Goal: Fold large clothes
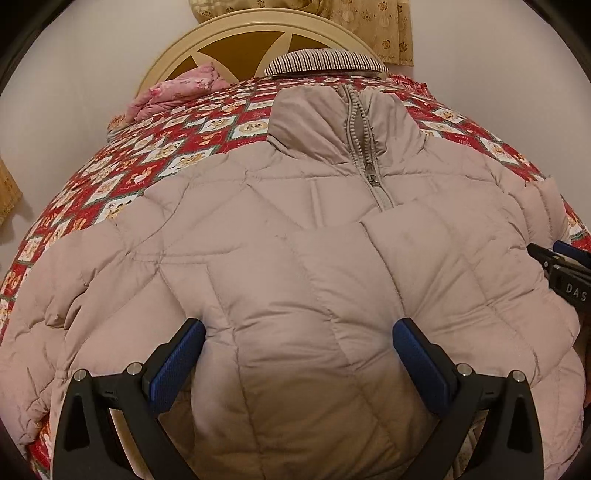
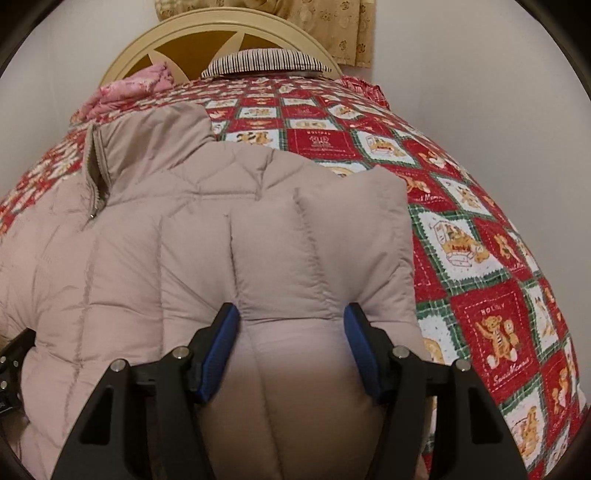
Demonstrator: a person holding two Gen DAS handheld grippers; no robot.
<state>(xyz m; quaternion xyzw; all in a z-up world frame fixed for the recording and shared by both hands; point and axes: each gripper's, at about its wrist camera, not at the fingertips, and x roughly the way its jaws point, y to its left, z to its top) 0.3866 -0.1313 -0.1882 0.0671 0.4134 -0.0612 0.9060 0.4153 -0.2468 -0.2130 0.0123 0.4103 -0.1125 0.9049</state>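
A puffy beige quilted jacket (image 1: 295,258) lies front-up on a bed covered by a red patchwork quilt (image 1: 122,177), its collar and zip (image 1: 364,147) pointing away toward the cream headboard (image 1: 258,33), so its long axis runs from the near hem, under the cameras, straight off to the far end of the bed. At the left of the scene, the left gripper (image 1: 299,343) hangs over the lower middle of the jacket body, its blue-padded fingers (image 1: 177,362) spread wide with a broad swell of fabric between them; the pads look to rest at or just against the cloth, and no real pinch shows. Further right, the right gripper (image 2: 291,339) sits at the jacket's right side, where a sleeve (image 2: 332,240) lies folded up along the body with its cuff end toward the collar. Its fingers (image 2: 221,343) stand partly apart with the near part of that padded sleeve bulging between them; the pads seem to touch the sides of it, though whether they truly hold it cannot be told. The jacket lies ahead of and beneath both pairs of fingers, each gripper nearer its own side. A fold would probably carry the near hem away along that long axis toward the collar.
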